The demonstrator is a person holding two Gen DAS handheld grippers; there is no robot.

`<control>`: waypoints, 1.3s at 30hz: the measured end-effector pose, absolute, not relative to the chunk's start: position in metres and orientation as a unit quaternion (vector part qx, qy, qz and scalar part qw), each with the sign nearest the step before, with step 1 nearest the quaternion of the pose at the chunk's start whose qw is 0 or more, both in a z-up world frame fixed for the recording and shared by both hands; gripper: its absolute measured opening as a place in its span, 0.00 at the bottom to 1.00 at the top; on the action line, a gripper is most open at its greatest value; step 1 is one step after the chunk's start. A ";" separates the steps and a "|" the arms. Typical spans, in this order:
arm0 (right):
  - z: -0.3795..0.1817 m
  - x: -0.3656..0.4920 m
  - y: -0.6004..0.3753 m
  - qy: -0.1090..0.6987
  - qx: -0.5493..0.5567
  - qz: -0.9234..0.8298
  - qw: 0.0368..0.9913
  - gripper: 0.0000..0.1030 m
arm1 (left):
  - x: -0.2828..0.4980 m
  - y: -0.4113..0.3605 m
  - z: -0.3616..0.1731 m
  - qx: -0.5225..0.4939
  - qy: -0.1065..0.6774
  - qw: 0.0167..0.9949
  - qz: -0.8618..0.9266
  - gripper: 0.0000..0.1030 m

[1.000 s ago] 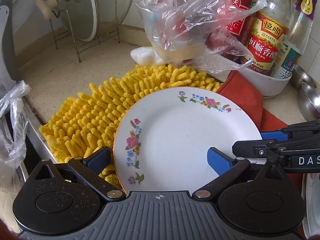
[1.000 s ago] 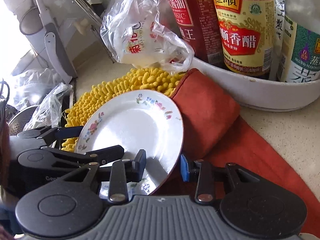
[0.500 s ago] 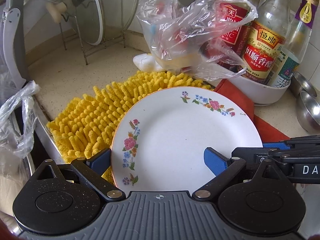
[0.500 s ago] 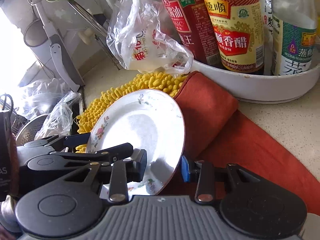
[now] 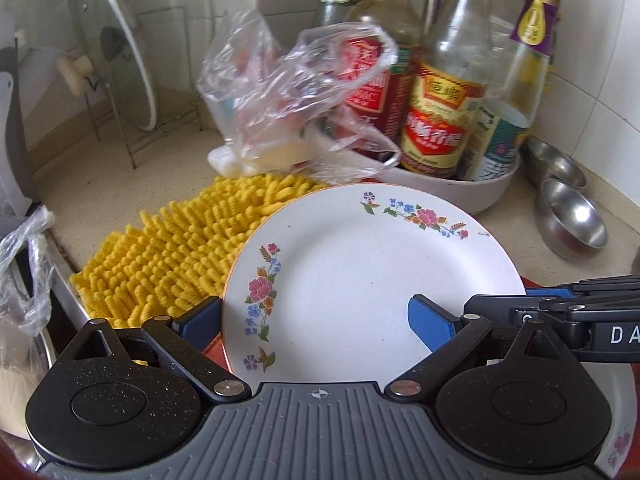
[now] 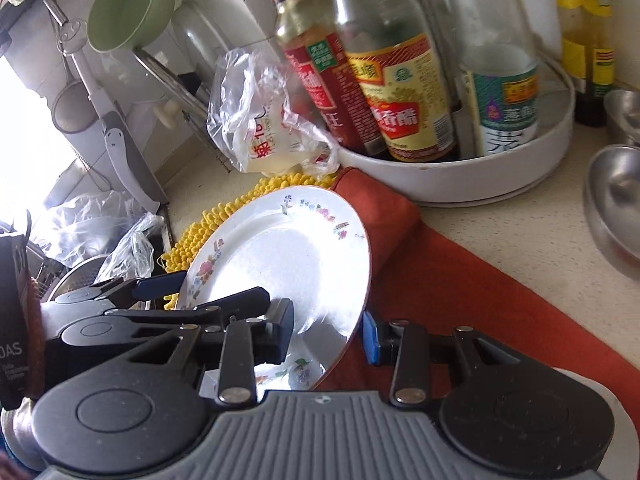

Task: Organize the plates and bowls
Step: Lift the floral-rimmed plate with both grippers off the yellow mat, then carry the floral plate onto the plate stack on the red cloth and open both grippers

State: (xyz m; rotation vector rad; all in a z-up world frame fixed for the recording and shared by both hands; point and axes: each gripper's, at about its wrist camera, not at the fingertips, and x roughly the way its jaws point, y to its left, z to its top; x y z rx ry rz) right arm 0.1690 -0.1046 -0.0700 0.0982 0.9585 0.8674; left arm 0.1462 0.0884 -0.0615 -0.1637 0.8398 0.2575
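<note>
A white plate with flower prints hangs tilted above the counter. My right gripper is shut on its right rim, one finger on the face and one behind; it enters the left wrist view from the right. My left gripper stands wide, straddling the plate's left edge: one finger lies outside the rim, the other hovers over the face. The right wrist view shows the same plate and the left gripper. A second flowered plate peeks in at the lower right.
Under the plate lie a yellow chenille mat and an orange cloth. Behind stand a white tray of sauce bottles, a plastic bag and a lid rack. Steel bowls sit right, the sink edge left.
Both grippers and the plate have risen and drawn back from the mat and cloth. The plate now stands tilted more steeply, with the right gripper still on its rim.
</note>
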 end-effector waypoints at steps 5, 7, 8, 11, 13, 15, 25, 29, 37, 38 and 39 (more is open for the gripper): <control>-0.065 0.161 -0.133 0.440 0.060 0.384 0.809 0.36 | 0.146 0.064 -0.055 -0.066 0.402 0.908 0.101 0.96; -0.063 0.158 -0.147 0.437 0.069 0.375 0.815 0.36 | 0.146 0.053 -0.054 -0.061 0.401 0.909 0.090 0.96; -0.062 0.156 -0.153 0.436 0.072 0.371 0.817 0.36 | 0.147 0.048 -0.053 -0.058 0.401 0.910 0.084 0.96; -0.061 0.149 -0.174 0.434 0.082 0.357 0.823 0.36 | 0.148 0.031 -0.052 -0.047 0.400 0.913 0.067 0.97; -0.061 0.144 -0.187 0.433 0.088 0.347 0.828 0.36 | 0.148 0.018 -0.051 -0.039 0.399 0.914 0.054 0.97; -0.061 0.138 -0.200 0.432 0.093 0.336 0.832 0.36 | 0.148 0.006 -0.051 -0.032 0.399 0.915 0.042 0.97; -0.069 0.107 -0.263 0.436 0.115 0.284 0.846 0.36 | 0.141 -0.053 -0.061 -0.009 0.409 0.912 -0.016 0.97; -0.076 0.099 -0.279 0.443 0.121 0.268 0.847 0.36 | 0.136 -0.071 -0.069 -0.004 0.418 0.908 -0.032 0.97; -0.090 0.086 -0.294 0.449 0.110 0.249 0.851 0.36 | 0.132 -0.089 -0.084 -0.002 0.432 0.901 -0.046 0.97; -0.092 0.085 -0.295 0.451 0.107 0.246 0.851 0.36 | 0.131 -0.091 -0.087 -0.003 0.435 0.899 -0.047 0.97; -0.094 0.084 -0.295 0.452 0.105 0.245 0.851 0.36 | 0.131 -0.092 -0.089 -0.003 0.437 0.898 -0.046 0.97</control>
